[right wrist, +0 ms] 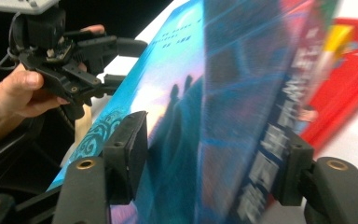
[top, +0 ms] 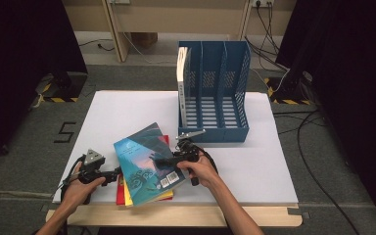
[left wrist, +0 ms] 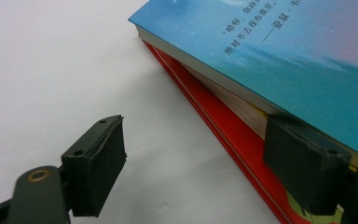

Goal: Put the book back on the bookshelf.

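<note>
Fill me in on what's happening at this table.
A person is working with a hand-held gripper in each hand on a small stack of books near the table's front edge. The right hand-held gripper has its jaws on either side of the blue book, which it is tilting up off the red book below. The left hand-held gripper sits open at the stack's left edge. A blue file rack stands behind, with one white book in its leftmost slot.

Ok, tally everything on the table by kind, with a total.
Books: 3 (blue book, red book under it, white book standing in the rack)
File rack: 1
Tongs: 2 (left tongs, right tongs)
Total: 6
</note>
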`<state>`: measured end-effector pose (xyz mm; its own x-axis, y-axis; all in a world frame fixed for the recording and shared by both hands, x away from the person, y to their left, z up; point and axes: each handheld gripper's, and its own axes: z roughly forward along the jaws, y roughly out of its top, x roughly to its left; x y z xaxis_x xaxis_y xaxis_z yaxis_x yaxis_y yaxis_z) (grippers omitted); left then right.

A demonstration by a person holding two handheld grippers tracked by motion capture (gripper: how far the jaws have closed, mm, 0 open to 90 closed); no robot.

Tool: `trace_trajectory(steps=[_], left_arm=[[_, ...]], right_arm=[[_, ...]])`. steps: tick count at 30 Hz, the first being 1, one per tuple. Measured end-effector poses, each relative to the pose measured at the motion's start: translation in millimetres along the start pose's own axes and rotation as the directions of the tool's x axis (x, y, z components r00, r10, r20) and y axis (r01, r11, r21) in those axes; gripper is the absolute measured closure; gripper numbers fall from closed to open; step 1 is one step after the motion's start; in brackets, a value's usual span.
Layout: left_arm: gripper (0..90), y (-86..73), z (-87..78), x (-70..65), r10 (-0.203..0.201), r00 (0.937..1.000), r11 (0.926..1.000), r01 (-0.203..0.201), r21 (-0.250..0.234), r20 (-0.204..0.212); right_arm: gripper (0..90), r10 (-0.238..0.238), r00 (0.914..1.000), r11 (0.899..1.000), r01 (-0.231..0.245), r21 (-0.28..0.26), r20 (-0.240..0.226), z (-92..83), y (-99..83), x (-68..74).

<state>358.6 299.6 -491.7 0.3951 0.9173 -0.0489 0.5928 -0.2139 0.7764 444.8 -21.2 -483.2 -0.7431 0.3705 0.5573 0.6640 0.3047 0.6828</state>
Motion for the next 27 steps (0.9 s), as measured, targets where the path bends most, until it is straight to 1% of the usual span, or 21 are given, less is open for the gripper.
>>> trace_trajectory(steps=[1, 2, 3, 5, 8, 9, 10, 11, 12, 13, 14, 15, 17, 20, 22, 24, 25, 26, 27], left_arm=[[22.5, 0.2, -0.1, -0.9, 0.005, 1.0000, 1.0000, -0.006, -0.001, -0.006], [23.3, 0.3, -0.8, -0.8, 0.017, 0.9998, 0.9999, -0.017, -0.001, -0.014], [24.4, 0.3, -0.9, -0.7, 0.012, 0.9999, 0.9999, -0.012, -0.003, -0.012], [25.5, 0.4, -0.9, -0.3, 0.009, 0.9999, 1.0000, -0.009, -0.003, -0.011], [25.4, 0.3, -0.9, 0.2, 0.009, 0.9999, 1.0000, -0.009, -0.004, -0.007], [25.4, 0.3, -0.9, 0.6, 0.008, 1.0000, 1.0000, -0.008, -0.004, -0.004], [25.3, 0.3, -1.0, 1.0, 0.010, 0.9999, 0.9999, -0.010, -0.002, -0.004], [24.8, 0.3, -1.1, 2.0, 0.006, 1.0000, 1.0000, -0.006, 0.000, -0.001], [23.0, 0.1, -0.9, 2.6, 0.002, 1.0000, 1.0000, -0.002, 0.001, 0.001], [21.1, -0.2, -0.5, 3.6, 0.005, 1.0000, 1.0000, -0.005, 0.008, 0.007], [17.6, -0.6, 0.0, 3.7, 0.005, 0.9999, 0.9999, -0.005, 0.013, 0.013], [17.0, -0.9, -0.1, 4.0, 0.011, 0.9998, 0.9998, -0.011, 0.015, 0.015], [17.1, -1.0, -0.2, 3.9, 0.009, 0.9998, 0.9999, -0.009, 0.012, 0.017], [16.9, -0.7, -4.0, 8.4, -0.025, 0.9994, 0.9996, 0.025, -0.015, 0.023], [16.4, -0.4, -5.7, 13.3, -0.058, 0.9979, 0.9980, 0.059, -0.024, 0.030], [16.3, -1.1, -6.5, 18.5, -0.068, 0.9975, 0.9975, 0.068, -0.020, 0.022], [16.3, -1.8, -6.4, 21.2, -0.073, 0.9972, 0.9972, 0.073, -0.017, 0.015], [16.2, -2.5, -6.3, 24.0, -0.078, 0.9969, 0.9969, 0.078, -0.013, 0.009], [16.2, -3.1, -6.0, 25.6, -0.083, 0.9965, 0.9964, 0.084, -0.013, 0.007]], right_arm=[[40.5, -0.006, 0.9998, 1.000, 0.006, 0.011, -0.018, 5.7, 1.2, 1.5], [43.0, -0.013, 0.9999, 1.000, 0.013, 0.023, -0.006, 9.1, 3.3, 4.0], [44.0, -0.005, 0.9999, 0.999, 0.005, 0.035, 0.013, 9.6, 5.9, 6.4], [45.3, -0.027, 0.9992, 0.999, 0.026, 0.036, 0.029, 9.7, 9.9, 8.3], [48.4, -0.024, 0.9983, 0.999, 0.021, 0.043, 0.054, 9.3, 9.7, 9.5], [50.5, -0.033, 0.9978, 0.999, 0.031, 0.033, 0.057, 9.3, 9.5, 8.7], [54.1, -0.038, 0.9968, 0.999, 0.038, 0.007, 0.070, 8.7, 9.0, 9.3], [57.0, -0.032, 0.9967, 0.999, 0.033, -0.013, 0.075, 7.7, 8.6, 10.5], [59.5, -0.040, 0.9958, 0.998, 0.043, -0.044, 0.083, 5.6, 8.9, 11.9], [60.6, -0.055, 0.9946, 0.997, 0.059, -0.053, 0.088, 4.5, 9.6, 13.0], [61.1, -0.090, 0.9910, 0.994, 0.096, -0.057, 0.100, 3.2, 10.5, 15.4], [61.7, -0.116, 0.9871, 0.991, 0.122, -0.057, 0.111, 2.4, 11.1, 19.3], [63.1, -0.149, 0.9807, 0.985, 0.158, -0.064, 0.126, 0.6, 11.9, 25.6], [64.0, -0.166, 0.9756, 0.981, 0.179, -0.082, 0.144, -4.3, 11.5, 33.0], [64.4, -0.165, 0.9749, 0.978, 0.182, -0.102, 0.149, -7.3, 9.8, 35.4], [64.5, -0.167, 0.9712, 0.974, 0.189, -0.126, 0.170, -9.9, 7.5, 38.1], [64.6, -0.175, 0.9660, 0.967, 0.205, -0.150, 0.191, -11.5, 5.7, 40.2], [64.7, -0.185, 0.9618, 0.961, 0.220, -0.170, 0.202, -13.5, 4.8, 41.5], [64.8, -0.185, 0.9604, 0.955, 0.226, -0.193, 0.208, -15.9, 4.6, 41.9]])
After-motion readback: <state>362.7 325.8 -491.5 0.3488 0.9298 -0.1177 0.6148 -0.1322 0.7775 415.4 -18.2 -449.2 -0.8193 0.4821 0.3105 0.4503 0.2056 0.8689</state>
